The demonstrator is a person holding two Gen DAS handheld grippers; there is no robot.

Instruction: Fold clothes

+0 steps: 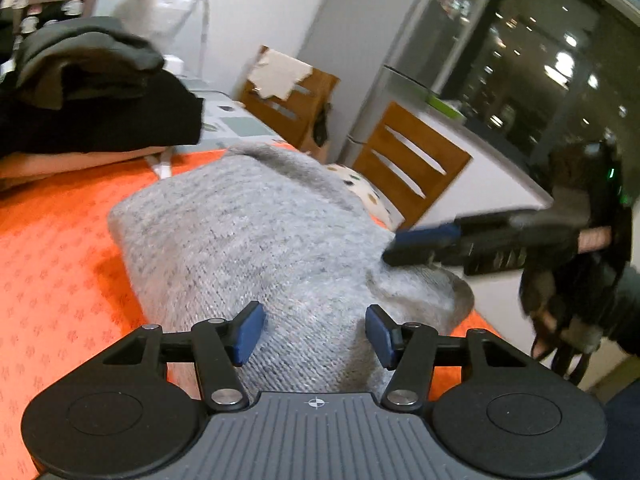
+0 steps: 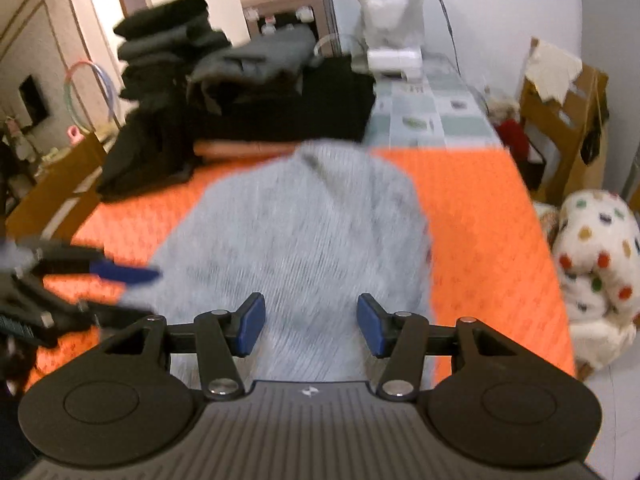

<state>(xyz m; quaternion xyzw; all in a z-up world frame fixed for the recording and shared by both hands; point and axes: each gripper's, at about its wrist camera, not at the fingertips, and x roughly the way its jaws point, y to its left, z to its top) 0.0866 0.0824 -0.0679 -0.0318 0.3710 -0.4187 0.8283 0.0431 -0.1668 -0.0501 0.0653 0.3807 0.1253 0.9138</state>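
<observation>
A grey knitted sweater (image 1: 256, 240) lies folded in a thick bundle on the orange tablecloth (image 1: 60, 264). My left gripper (image 1: 316, 334) is over its near end with the blue pads wide apart and knit showing between and below them. A gloved hand (image 1: 568, 280) holds my right gripper (image 1: 394, 246) side-on at the sweater's right edge. In the right wrist view the sweater (image 2: 304, 220) fills the middle, blurred. My right gripper (image 2: 311, 324) stands open above its near part. The left gripper (image 2: 128, 276) reaches in at the sweater's left edge.
A pile of dark folded clothes (image 2: 240, 92) stands at the back of the table (image 2: 480, 216), beside a light patterned cloth (image 2: 432, 116). Wooden chairs (image 1: 408, 164) and a white spotted blanket (image 2: 596, 264) sit off the table's right side. A white appliance (image 2: 392, 20) is at the far end.
</observation>
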